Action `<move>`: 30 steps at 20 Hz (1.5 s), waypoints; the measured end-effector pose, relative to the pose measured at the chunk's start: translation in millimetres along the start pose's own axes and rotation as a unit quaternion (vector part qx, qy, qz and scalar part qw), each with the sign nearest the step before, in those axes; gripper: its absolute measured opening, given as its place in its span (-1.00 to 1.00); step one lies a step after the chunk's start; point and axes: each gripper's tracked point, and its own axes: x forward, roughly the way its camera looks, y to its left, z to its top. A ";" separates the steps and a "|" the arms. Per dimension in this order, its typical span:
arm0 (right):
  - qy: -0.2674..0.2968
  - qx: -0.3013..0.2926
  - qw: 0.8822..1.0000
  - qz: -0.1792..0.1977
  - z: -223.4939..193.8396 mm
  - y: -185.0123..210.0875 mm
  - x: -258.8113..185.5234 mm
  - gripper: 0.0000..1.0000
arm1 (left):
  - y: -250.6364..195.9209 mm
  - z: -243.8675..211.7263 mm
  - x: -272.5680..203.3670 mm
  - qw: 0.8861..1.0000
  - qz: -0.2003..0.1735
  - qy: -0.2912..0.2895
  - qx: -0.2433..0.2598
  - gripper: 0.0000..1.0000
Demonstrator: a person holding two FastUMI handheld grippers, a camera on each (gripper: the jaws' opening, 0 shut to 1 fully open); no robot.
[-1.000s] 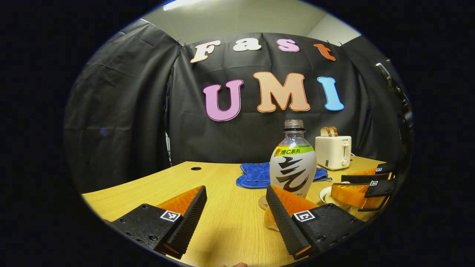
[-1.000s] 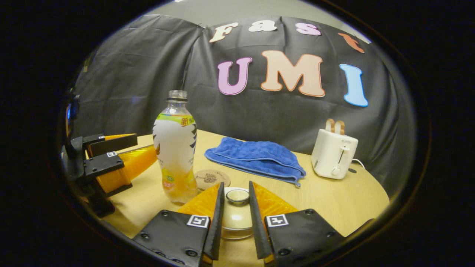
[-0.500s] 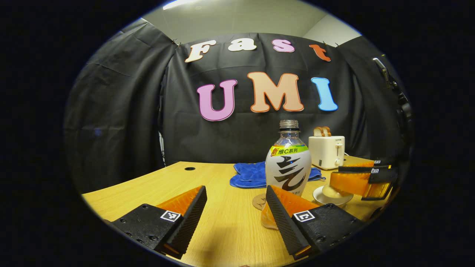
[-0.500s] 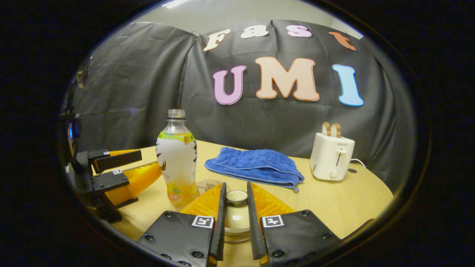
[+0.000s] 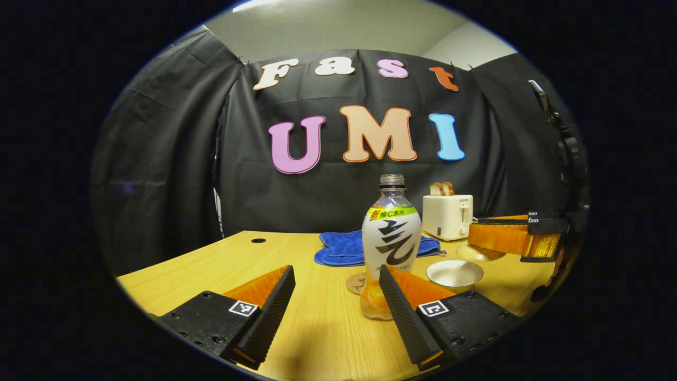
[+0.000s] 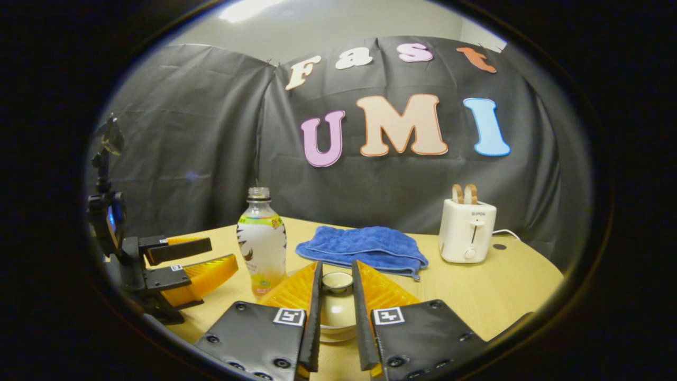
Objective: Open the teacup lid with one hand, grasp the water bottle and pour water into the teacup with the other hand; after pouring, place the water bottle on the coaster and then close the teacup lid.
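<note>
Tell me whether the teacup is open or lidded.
Open: the right tool is shut on the lid, held in the air above the uncovered teacup.

Open tabletop [image 5: 238, 259] is left free to the left of the water bottle [image 5: 390, 233]. The bottle is crowded on its right by the uncovered teacup [image 5: 454, 273], with the coaster [image 5: 355, 283] just behind and the blue cloth [image 5: 344, 247] and toaster [image 5: 447, 216] farther back.

Folded blue towel [image 6: 365, 248] flat on wooden table [image 6: 492, 286], toward 12 o'clock. White toaster [image 6: 467, 231] upright at 2 o'clock, well apart from towel, two bread slices [image 6: 464, 193] standing in slots, cord behind.
</note>
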 end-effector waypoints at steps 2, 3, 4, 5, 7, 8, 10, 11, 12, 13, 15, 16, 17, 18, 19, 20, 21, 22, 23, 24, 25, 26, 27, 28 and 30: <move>-0.006 0.006 1.000 -0.004 3.4 -6.4 -6.3 -0.36 | -6.5 1.1 -0.4 1.000 -0.015 0.000 -0.005 0.88; -0.009 0.009 1.000 -0.007 5.2 -9.9 -9.0 -0.36 | -12.3 1.0 -0.3 1.000 -0.024 -0.001 -0.008 0.88; -0.011 0.012 1.000 -0.010 7.1 -13.6 -10.9 -0.34 | -18.2 0.8 -0.6 0.999 -0.036 -0.001 -0.010 0.89; -0.012 0.014 1.000 -0.013 8.5 -16.2 -12.8 -0.35 | -25.1 0.2 0.0 0.999 -0.048 0.000 -0.012 0.89; -0.013 0.016 1.000 -0.020 10.0 -23.9 -17.2 -0.35 | -36.3 0.6 4.1 0.998 -0.067 0.002 -0.017 0.89; -0.014 0.015 1.000 -0.024 10.5 -27.8 -19.6 -0.37 | -40.2 -2.0 6.9 0.997 -0.074 0.009 -0.017 0.89; -0.015 0.017 0.999 -0.030 12.2 -34.9 -25.1 -0.37 | -45.4 -4.1 12.2 0.996 -0.082 0.016 -0.017 0.90; -0.016 0.020 0.999 -0.032 12.2 -37.7 -27.1 -0.36 | -48.0 -4.5 15.5 0.996 -0.085 0.018 -0.018 0.90; -0.017 0.023 0.999 -0.034 13.3 -41.2 -29.2 -0.34 | -49.5 -4.5 18.3 0.996 -0.087 0.018 -0.017 0.90; -0.018 0.027 0.999 -0.036 13.2 -44.2 -31.2 -0.34 | -51.8 -5.0 20.5 0.996 -0.091 0.018 -0.017 0.87; -0.019 0.033 0.998 -0.040 13.6 -49.7 -33.1 -0.34 | -54.1 -6.8 27.5 0.995 -0.094 0.022 -0.013 0.90; -0.019 0.034 0.998 -0.042 14.3 -52.4 -34.0 -0.34 | -55.2 -7.8 30.5 0.995 -0.095 0.025 -0.012 0.90; -0.019 0.035 0.998 -0.044 13.4 -55.0 -35.3 -0.34 | -55.5 -8.9 32.9 0.995 -0.095 0.028 -0.011 0.90; -0.018 0.037 0.998 -0.045 12.8 -56.6 -36.1 -0.33 | -55.3 -9.4 35.4 0.995 -0.094 0.031 -0.010 0.90; -0.018 0.037 0.998 -0.046 12.0 -57.9 -36.7 -0.33 | -56.3 -9.7 36.9 0.995 -0.093 0.032 -0.009 0.89; -0.017 0.037 0.998 -0.047 11.2 -60.0 -37.7 -0.33 | -56.2 -9.7 38.8 0.995 -0.093 0.033 -0.008 0.80; -0.016 0.038 0.998 -0.048 9.9 -61.8 -38.6 -0.33 | -57.2 -10.0 40.6 0.995 -0.092 0.033 -0.006 0.75; -0.016 0.040 0.998 -0.048 9.3 -63.2 -40.0 -0.36 | -57.1 -11.3 42.6 0.995 -0.091 0.035 -0.005 0.68; -0.015 0.042 0.998 -0.049 7.9 -64.2 -39.8 -0.34 | -57.9 -11.4 44.4 0.995 -0.090 0.036 -0.003 0.64; -0.014 0.044 0.998 -0.050 7.8 -65.7 -40.5 -0.34 | -58.2 -12.8 46.0 0.995 -0.090 0.039 -0.001 0.60; -0.013 0.046 0.998 -0.049 6.7 -66.5 -41.7 -0.34 | -58.6 -14.1 46.6 0.995 -0.089 0.042 0.001 0.56; -0.012 0.046 0.998 -0.049 6.7 -66.5 -42.5 -0.34 | -58.3 -13.4 47.8 0.995 -0.089 0.041 0.002 0.41; -0.012 0.044 0.998 -0.049 6.6 -67.2 -44.2 -0.34 | -58.8 -12.7 47.0 0.995 -0.089 0.040 0.002 0.35; -0.012 0.041 0.998 -0.049 7.6 -67.6 -45.8 -0.34 | -57.8 -11.9 47.4 0.995 -0.088 0.038 0.003 0.29; -0.012 0.039 0.998 -0.048 7.1 -67.7 -47.4 -0.33 | -54.5 -13.0 48.8 0.996 -0.082 0.040 0.006 0.27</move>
